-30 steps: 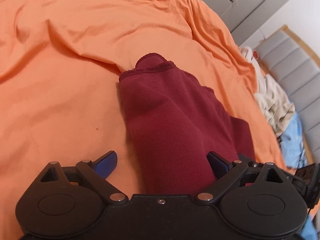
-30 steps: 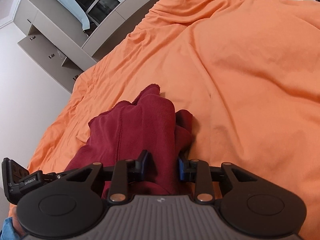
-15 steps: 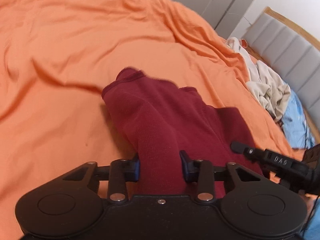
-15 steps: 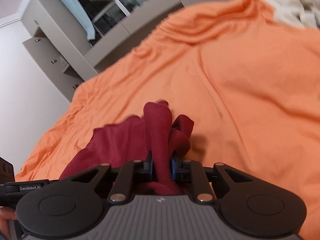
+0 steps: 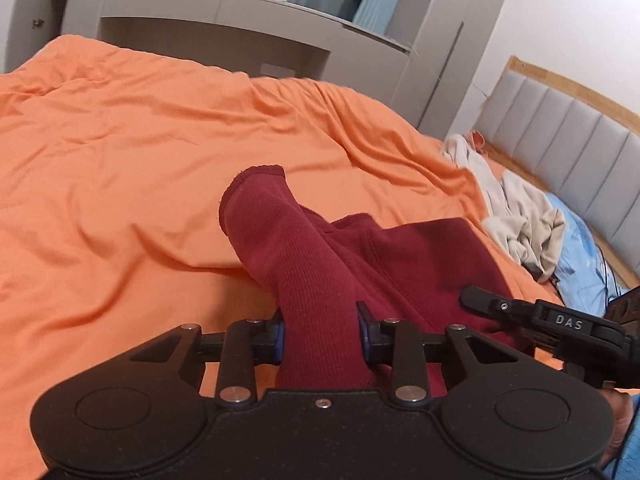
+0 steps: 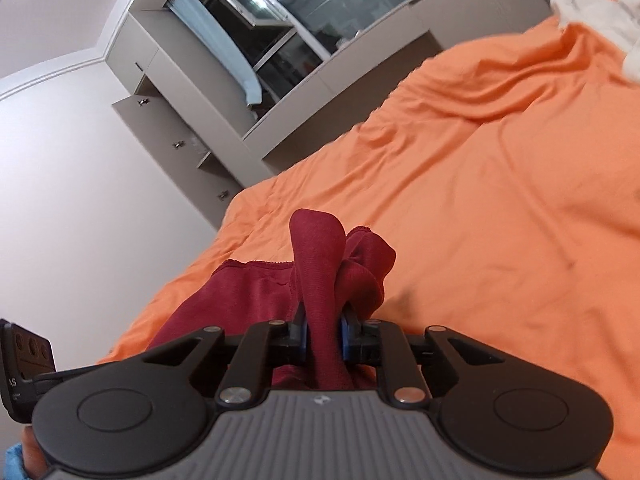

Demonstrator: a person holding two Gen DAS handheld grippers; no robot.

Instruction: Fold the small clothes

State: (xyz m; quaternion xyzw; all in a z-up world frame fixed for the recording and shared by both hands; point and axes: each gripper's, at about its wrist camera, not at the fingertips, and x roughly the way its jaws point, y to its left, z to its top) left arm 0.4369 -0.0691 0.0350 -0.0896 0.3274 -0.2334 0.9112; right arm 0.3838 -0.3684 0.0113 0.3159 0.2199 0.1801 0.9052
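In the left wrist view, the left gripper is clamping a thick fold of the dark red garment near the bottom centre of the frame; its jaws have just been closing and are now pressing on the cloth from both sides, with the fabric filling the gap between the blue pads. From the jaws the gathered cloth is running up toward the middle of the picture, ending in a hemmed, rounded edge that is standing clear above the orange bed cover. The rest of the garment is spreading to the right of the jaws, lying on the cover, where part of the other gripper is showing at the right edge.

In the right wrist view, the right gripper is pinching a narrower ridge of the same garment at lower centre; its jaws have just been closing too and are standing narrow, tight on the cloth. The pinched ridge is rising straight up from between the jaws, with a second bunched fold just right of it and a flatter part trailing to the lower left.

A heap of pale clothes is lying at the right of the left view, near the grey headboard.
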